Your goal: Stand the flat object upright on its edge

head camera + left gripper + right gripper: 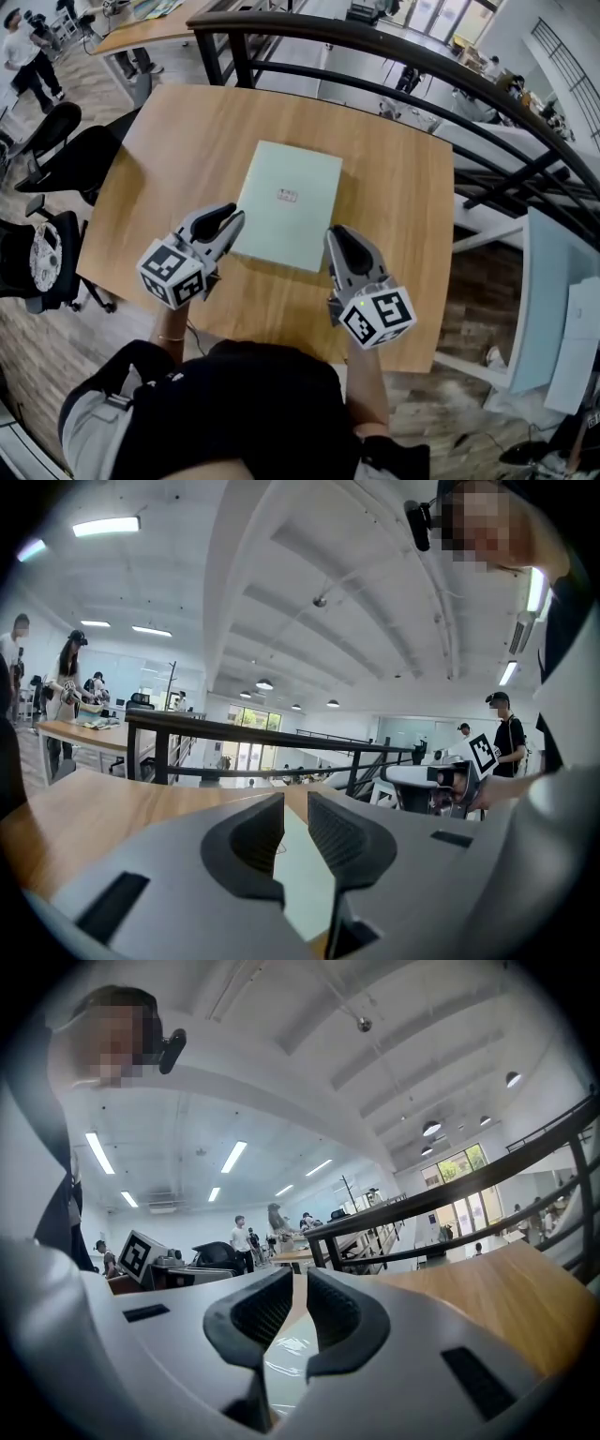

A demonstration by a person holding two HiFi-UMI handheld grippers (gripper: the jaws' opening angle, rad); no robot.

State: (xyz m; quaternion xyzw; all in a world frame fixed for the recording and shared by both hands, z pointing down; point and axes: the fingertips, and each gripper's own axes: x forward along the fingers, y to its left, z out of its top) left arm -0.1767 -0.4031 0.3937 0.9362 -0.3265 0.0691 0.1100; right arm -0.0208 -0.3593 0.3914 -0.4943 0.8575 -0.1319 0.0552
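A pale green, flat rectangular object [288, 204], thin like a closed book or slim box, lies flat on its broad face on the light wooden surface [169, 155]. It is slightly turned, and none of its edges is lifted. A small reddish mark [288, 196] sits near the middle of its top face, too small to read. The object lies ahead of and between both tongs. Its near left corner is just beside the tip of the left tongs [232, 221], and its near right corner is just beside the right tongs [337, 240]. Whether either touches it cannot be told. Seen from the right tongs, its top looks glossy.
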